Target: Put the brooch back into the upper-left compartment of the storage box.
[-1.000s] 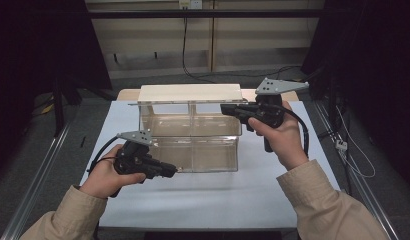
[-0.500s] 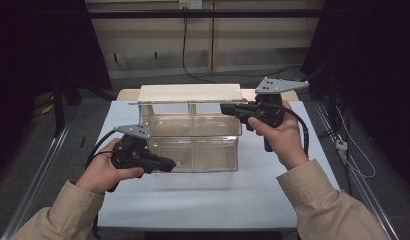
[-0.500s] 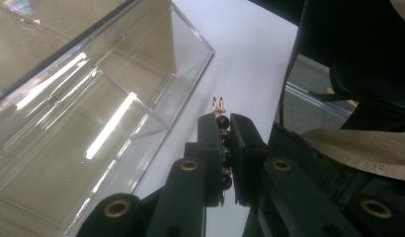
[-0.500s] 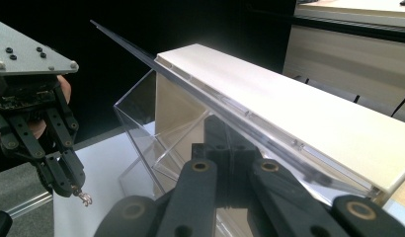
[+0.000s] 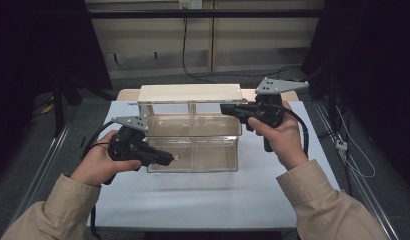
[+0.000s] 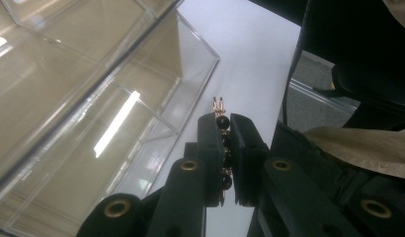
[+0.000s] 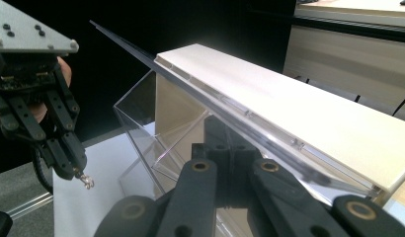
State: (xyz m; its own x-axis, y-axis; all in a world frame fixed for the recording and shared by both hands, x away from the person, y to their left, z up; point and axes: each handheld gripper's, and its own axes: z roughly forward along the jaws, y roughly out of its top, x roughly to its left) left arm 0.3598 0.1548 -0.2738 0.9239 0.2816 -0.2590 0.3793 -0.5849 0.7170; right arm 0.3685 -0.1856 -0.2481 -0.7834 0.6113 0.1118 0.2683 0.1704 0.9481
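Observation:
A clear plastic box (image 5: 193,150) with inner dividers stands on the white table. Its lid (image 5: 190,93), clear with a white face, is raised. My right gripper (image 5: 225,107) is shut on the lid's right front edge and holds it up; in the right gripper view the jaws (image 7: 225,145) close on the clear lid (image 7: 269,89). My left gripper (image 5: 169,159) hovers at the box's front left, shut on a small earring (image 6: 219,104) of black beads with copper hooks. The earring (image 5: 176,157) pokes out of the tips, toward the box.
The white table top (image 5: 203,200) has free room in front of the box. A wooden strip (image 5: 128,92) runs behind the lid. Dark floor and metal rails flank the table, and cables (image 5: 338,145) lie at the right.
My left gripper has lifted a little with the earring and now sits higher against the box's front wall. The right gripper and the lid have stayed put.

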